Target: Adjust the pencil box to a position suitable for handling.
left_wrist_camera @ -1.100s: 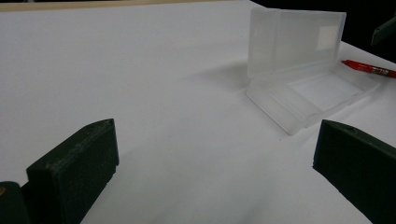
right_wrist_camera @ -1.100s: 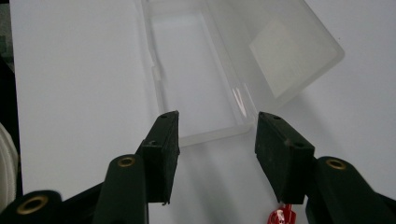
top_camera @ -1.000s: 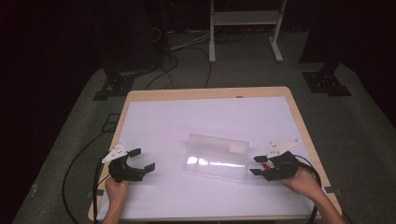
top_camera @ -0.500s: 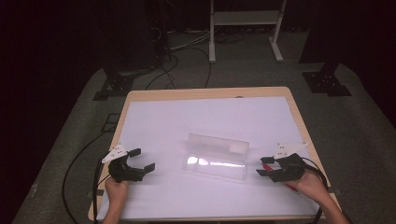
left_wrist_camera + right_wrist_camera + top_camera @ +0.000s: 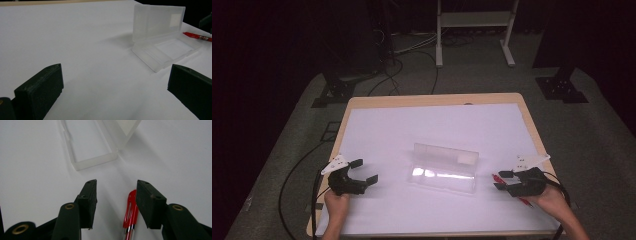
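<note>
Now the right tongs point(image 5: 503, 180) hang low over the counter point(image 5: 382, 125), just off the right end of the clear plastic box point(image 5: 444, 167), and the red pen point(image 5: 130, 213) lies on the white surface between their jaws. From the right gripper view the pen sits closer to the right-hand jaw, with a gap showing on both sides, so the pads are not pressing on it. Those jaws have just been closing a little, and they stand about half open with the pen between them, not gripped. From the high view the pen point(image 5: 499, 177) pokes out toward the box from under the tongs, near the box's right end but not touching it. The box lies open, its lid standing upright along the far side and its shallow tray flat on the counter. Over on the other side, the left tongs point(image 5: 364, 170) sit well apart from the box's left end, jaws spread wide, with only bare white counter between them.
</note>
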Tool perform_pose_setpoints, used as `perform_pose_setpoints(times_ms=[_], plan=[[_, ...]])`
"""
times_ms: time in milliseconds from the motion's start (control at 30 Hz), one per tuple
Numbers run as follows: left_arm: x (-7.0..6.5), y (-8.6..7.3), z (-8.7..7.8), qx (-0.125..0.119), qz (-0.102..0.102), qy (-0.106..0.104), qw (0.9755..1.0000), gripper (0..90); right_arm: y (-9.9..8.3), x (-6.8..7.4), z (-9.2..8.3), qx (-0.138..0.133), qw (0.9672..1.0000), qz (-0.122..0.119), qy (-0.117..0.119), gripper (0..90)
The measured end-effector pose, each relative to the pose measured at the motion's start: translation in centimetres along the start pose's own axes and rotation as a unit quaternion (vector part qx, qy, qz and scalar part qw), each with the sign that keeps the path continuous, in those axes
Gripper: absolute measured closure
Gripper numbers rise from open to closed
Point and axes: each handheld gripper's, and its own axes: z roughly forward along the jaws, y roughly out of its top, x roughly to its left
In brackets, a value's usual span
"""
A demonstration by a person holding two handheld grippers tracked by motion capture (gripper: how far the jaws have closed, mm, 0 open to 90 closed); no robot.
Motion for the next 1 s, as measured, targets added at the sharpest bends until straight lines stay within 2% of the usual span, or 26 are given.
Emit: perform_pose_setpoints(times_ms=[233, 433, 733, 833, 1000], plan=[[0.0, 0.0, 0.0, 0.0, 0.0, -0.001, 1.0, 0.0, -1.4, -0.3, -0.3, 0.001, 0.9998, 0.02, -0.008, 52.2], [0.0, 0.0, 0.0, 0.0, 0.0, 0.0, 1.0, 0.0, -2.3, -0.3, -0.4, 0.003, 0.9995, 0.027, -0.015, 55.4], [0.0, 0.0, 0.0, 0.0, 0.0, 0.0, 1.0, 0.0, -3.4, -0.1, -0.3, 0.006, 0.9992, 0.031, -0.024, 60.5], [0.0, 0.0, 0.0, 0.0, 0.0, 0.0, 1.0, 0.0, -3.7, 0.0, -0.3, 0.008, 0.9992, 0.026, -0.029, 61.9], [0.0, 0.0, 0.0, 0.0, -0.001, 0.001, 1.0, 0.0, -4.0, 0.0, -0.1, 0.007, 0.9988, 0.033, -0.035, 65.1]])
